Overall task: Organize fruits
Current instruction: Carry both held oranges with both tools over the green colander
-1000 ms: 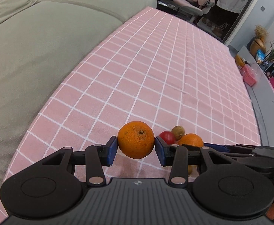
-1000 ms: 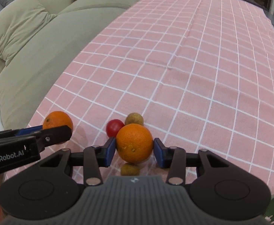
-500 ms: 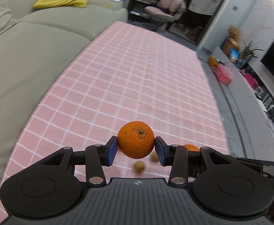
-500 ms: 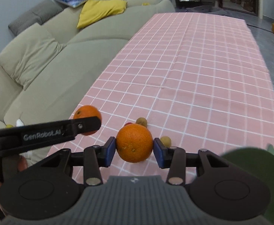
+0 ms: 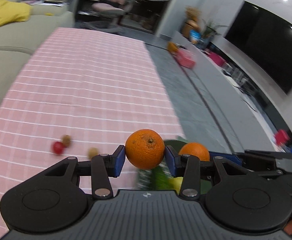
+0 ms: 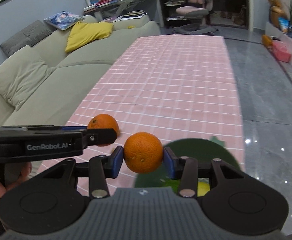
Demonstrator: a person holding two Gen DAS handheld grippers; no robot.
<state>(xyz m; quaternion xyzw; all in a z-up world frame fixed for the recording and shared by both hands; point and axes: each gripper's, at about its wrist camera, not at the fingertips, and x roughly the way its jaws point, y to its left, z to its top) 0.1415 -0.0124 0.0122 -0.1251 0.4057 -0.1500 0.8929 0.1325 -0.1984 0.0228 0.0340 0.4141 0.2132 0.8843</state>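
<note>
Two oranges, 1 pinched per gripper: left gripper, right gripper; 3 small fruits on cloth.

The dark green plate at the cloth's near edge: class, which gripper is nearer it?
Right. The right gripper holds its orange just over the green plate; the left gripper with its orange hangs beside it over the cloth.

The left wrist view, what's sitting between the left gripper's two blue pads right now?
A round orange, pinched between the blue pads of the left gripper. The left wrist view shows it directly; nothing else sits in that gap.
</note>
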